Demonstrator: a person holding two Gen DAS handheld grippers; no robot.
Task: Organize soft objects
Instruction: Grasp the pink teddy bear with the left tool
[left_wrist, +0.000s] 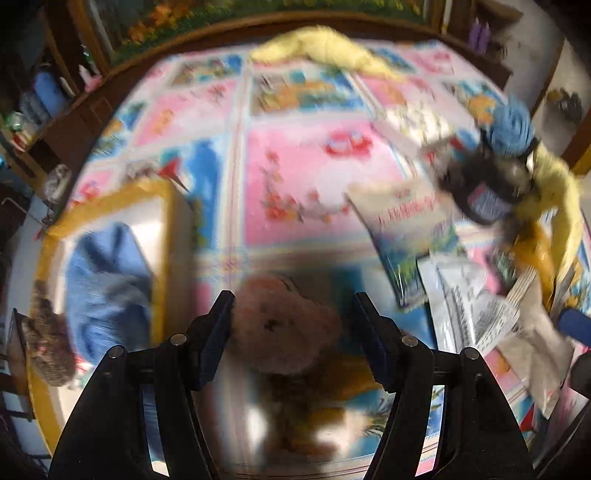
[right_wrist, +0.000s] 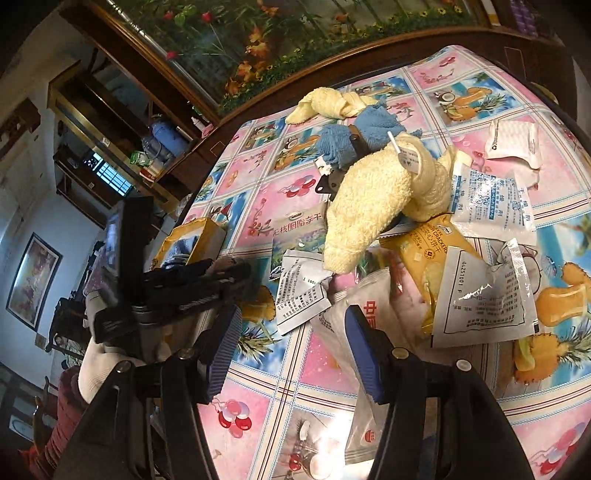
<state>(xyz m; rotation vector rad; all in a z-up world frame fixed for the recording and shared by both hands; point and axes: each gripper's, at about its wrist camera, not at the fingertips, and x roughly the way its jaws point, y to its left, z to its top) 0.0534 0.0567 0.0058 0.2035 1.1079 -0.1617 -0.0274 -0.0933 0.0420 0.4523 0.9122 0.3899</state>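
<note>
Between the 2 fingers of the left claw (left_wrist: 295, 332) sits a small pinkish-brown plush toy (left_wrist: 286, 328), blurred in the left wrist view, with a gap showing on each side of it, so the fingers stand partly apart and do not press on it. To the left of this claw is a yellow-rimmed box (left_wrist: 166, 206) with a blue cloth (left_wrist: 107, 280) already lying inside, and a brown knitted piece (left_wrist: 48, 339) hangs at its near edge. The step in hand looks like picking up the plush toy to add it to that box; whether the toy rests on the tabletop (left_wrist: 295, 177) or hangs just above it I cannot tell through the blur.

The right claw (right_wrist: 291, 343) is also about half open and empty, hovering over the tabletop with a clear plastic bag (right_wrist: 343, 321) just ahead of its right finger. Ahead of it and well apart lie a cream towel (right_wrist: 373, 199), a blue towel (right_wrist: 354, 136) beyond that, and a second cream towel (right_wrist: 332, 101) farthest off, all mixed with paper sachets (right_wrist: 491, 201) and a yellow cracker packet (right_wrist: 432, 251).

The next move probably calls for the left claw to close gently on the plush toy and swing left to the box, while the right claw reaches forward for the nearest cream towel without snagging the packets
</note>
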